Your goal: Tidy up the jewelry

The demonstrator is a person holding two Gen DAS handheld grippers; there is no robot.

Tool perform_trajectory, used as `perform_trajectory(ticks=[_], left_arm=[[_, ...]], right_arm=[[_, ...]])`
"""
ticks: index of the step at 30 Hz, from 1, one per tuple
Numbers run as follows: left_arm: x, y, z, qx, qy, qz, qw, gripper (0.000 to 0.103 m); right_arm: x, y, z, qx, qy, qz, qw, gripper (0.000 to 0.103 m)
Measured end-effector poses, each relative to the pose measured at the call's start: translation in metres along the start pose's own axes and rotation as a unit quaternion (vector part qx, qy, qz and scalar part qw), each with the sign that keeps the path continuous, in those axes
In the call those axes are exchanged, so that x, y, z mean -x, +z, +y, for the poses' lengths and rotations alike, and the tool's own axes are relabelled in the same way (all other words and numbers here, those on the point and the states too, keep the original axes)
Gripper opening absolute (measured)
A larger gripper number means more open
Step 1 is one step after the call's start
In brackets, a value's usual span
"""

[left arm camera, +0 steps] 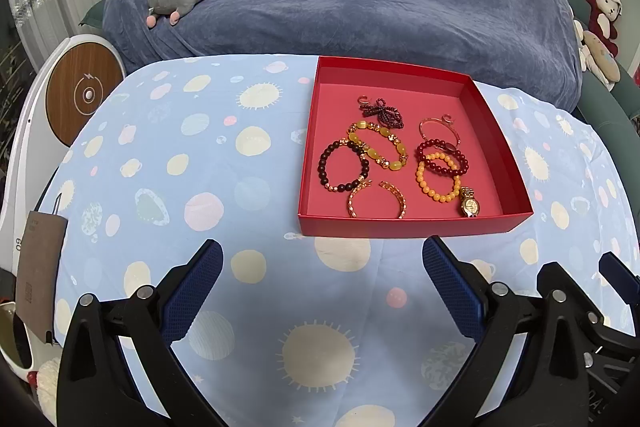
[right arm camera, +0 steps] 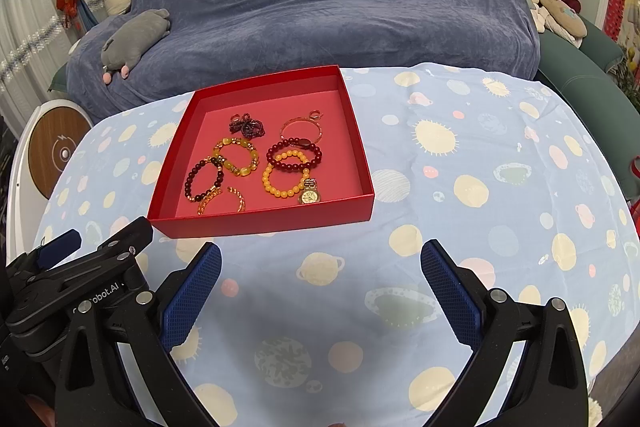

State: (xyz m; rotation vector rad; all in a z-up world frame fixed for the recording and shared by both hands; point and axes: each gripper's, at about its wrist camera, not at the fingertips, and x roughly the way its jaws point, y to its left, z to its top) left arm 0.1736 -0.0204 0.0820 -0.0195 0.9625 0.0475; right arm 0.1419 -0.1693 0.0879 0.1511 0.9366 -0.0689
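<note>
Inside, round glossy beaded bracelets [left arm camera: 438, 177]

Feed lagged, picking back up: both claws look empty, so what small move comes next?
Probably ease the right claw forward toward the red box. Both claws are open and empty, short of its near wall, and the watch lies just behind that wall, apart from the crowded bracelets.

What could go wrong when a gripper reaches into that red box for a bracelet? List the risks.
1. The orange bead bracelet overlaps the dark red bracelet and touches the gold watch; lifting one could drag the others.
2. The red box sits loose on the tablecloth, so a nudge from the open right gripper might shift it.
</note>
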Motion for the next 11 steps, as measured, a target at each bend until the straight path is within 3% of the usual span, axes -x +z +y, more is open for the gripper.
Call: perform_trajectory(ticks=[11], left_arm=[[-0.0006,0.0052,-0.0016,-0.008,-0.001,-0.005,1.0,0.096]], right_arm=[[-0.0007,0.0012,-0.0006,0.0,-0.001,0.0,1.0,0.096]])
